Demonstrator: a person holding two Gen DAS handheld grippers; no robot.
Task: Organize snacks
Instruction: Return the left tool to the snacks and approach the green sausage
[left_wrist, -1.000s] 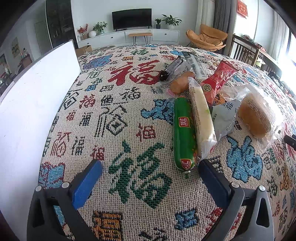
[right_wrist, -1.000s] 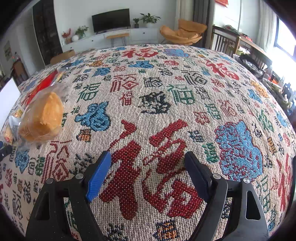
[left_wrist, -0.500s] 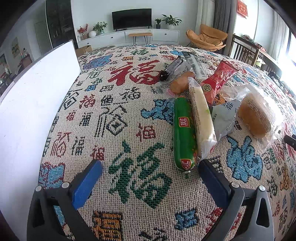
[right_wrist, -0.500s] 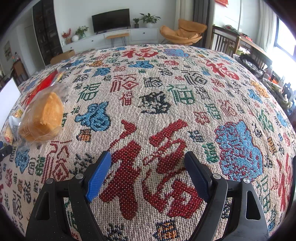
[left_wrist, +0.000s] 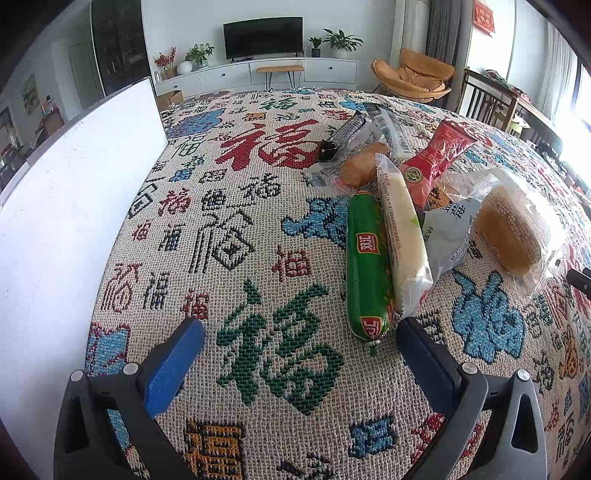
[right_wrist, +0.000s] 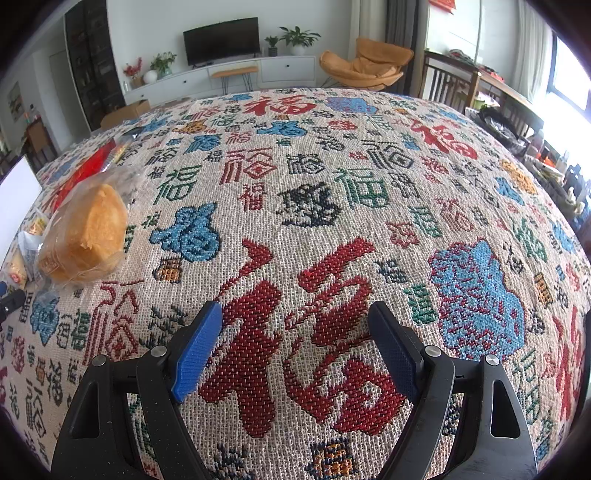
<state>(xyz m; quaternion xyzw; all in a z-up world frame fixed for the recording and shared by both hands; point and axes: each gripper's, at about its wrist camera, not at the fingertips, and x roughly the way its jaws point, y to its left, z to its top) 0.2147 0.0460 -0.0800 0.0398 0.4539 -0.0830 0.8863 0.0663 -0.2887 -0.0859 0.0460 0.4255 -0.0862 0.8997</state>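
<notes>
Left wrist view: your left gripper (left_wrist: 301, 341) hangs low over the woven tablecloth with red, green and blue characters (left_wrist: 229, 206), jaws wide apart, nothing between them.
Landmark: take the green plastic-cased sausage with red labels (left_wrist: 367, 269) as your reference; its near tip lies just inside your right-hand finger.
Beside the sausage: a long pale bread stick in a clear wrapper (left_wrist: 402, 240) touches its right flank and leans over it.
Beyond the sausage: a red twisted-neck packet (left_wrist: 436, 158), a small brown bun in clear film (left_wrist: 360, 164) and a dark-ended clear wrapper (left_wrist: 354, 127) are heaped together.
Right of the sausage: a golden cake slice in a crinkly clear bag (left_wrist: 509, 229) sits past a grey-white sachet (left_wrist: 448, 229).
Left of the sausage: a tall white board (left_wrist: 62, 206) stands well apart at the cloth's edge.
Right wrist view: your right gripper (right_wrist: 295, 341) is parted and empty over bare cloth, the cake bag (right_wrist: 88, 236) off to its left.
Step in hand: probably the first pick, the sausage.
How to do it well: slide right to centre it, close across its middle, lift straight so the bread stick rolls off gently.
</notes>
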